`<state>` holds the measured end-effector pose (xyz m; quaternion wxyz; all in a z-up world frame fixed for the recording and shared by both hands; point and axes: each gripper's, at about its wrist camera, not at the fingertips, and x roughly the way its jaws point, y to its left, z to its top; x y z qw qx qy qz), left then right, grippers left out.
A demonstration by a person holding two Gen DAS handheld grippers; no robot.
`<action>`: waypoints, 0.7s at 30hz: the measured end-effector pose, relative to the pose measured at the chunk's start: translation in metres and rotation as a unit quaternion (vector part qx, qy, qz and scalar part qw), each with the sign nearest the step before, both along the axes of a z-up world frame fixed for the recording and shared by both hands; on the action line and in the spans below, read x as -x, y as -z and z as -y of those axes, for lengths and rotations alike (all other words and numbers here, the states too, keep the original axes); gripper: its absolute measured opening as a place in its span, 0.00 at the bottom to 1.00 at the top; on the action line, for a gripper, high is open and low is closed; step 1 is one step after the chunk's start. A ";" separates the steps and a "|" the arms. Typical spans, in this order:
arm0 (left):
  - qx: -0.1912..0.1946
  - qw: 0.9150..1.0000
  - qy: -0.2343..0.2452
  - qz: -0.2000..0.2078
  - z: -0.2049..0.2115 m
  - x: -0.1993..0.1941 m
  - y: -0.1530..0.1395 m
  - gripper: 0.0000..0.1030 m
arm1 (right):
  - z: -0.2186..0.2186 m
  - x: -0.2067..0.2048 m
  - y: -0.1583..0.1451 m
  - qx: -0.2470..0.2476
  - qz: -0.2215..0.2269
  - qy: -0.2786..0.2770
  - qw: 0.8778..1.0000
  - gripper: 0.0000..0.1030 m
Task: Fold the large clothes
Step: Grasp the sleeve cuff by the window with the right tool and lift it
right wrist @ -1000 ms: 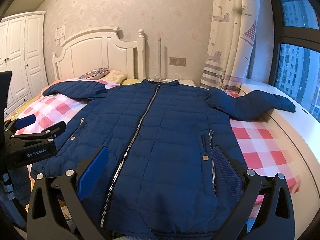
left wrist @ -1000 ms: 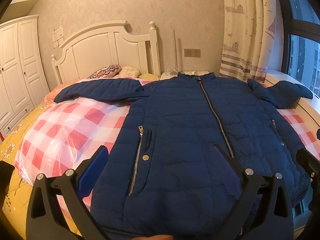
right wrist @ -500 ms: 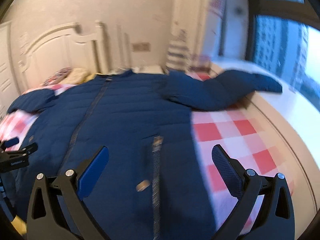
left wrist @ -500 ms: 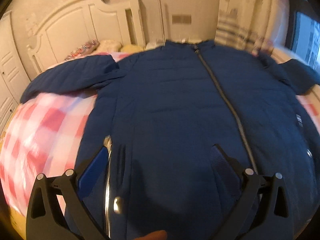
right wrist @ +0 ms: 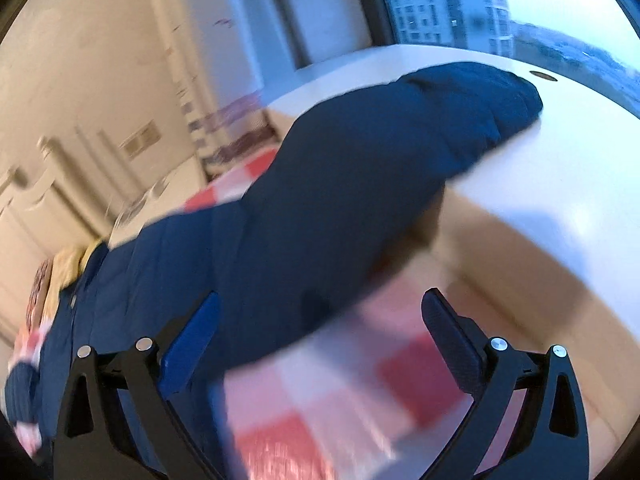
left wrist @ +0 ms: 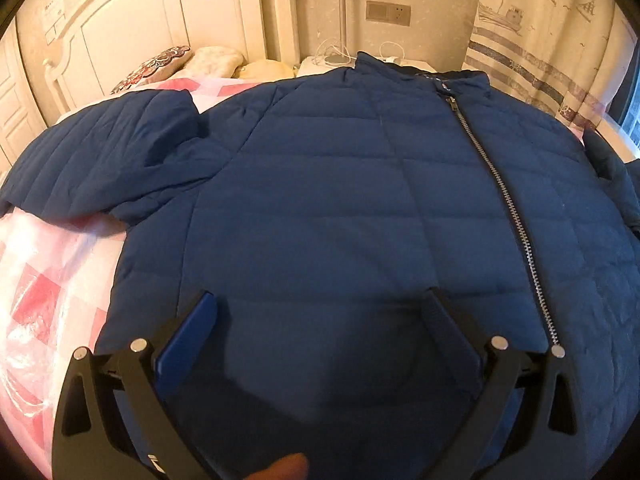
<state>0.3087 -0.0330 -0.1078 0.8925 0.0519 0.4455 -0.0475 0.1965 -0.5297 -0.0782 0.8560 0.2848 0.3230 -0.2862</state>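
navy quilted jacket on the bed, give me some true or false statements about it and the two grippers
1. The navy quilted jacket lies front up with its metal zipper closed. True.
2. The left gripper is shut on the jacket. False: its fingers stand wide apart over the jacket's front, holding nothing.
3. In the right wrist view, the jacket's sleeve reaches onto the white window ledge. True.
4. The right gripper has clamped the sleeve's cuff. False: it is open, and the cuff lies far beyond it.
5. The jacket lies on a plain green sheet. False: the red and white checked bedcover is under it.
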 end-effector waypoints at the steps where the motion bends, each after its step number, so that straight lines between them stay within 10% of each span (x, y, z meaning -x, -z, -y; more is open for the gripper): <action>1: 0.001 1.000 -0.001 0.000 0.001 0.000 0.000 0.98 | 0.009 -0.006 0.005 -0.007 -0.005 0.008 1.000 0.94; 7: 0.011 1.000 -0.002 -0.014 0.000 -0.003 0.001 0.98 | 0.034 -0.025 0.027 -0.029 -0.014 0.059 0.998 0.86; 10: 0.010 1.000 0.002 -0.013 0.000 -0.003 0.001 0.98 | 0.037 -0.024 0.031 -0.050 0.014 0.046 0.998 0.60; 12: 0.011 1.000 0.003 -0.013 -0.001 -0.002 0.001 0.98 | 0.029 -0.023 0.024 -0.041 0.043 0.011 0.998 0.23; 21: 0.021 1.000 0.004 -0.007 -0.004 0.000 -0.001 0.98 | -0.101 -0.045 -0.071 0.086 0.144 -0.173 0.971 0.19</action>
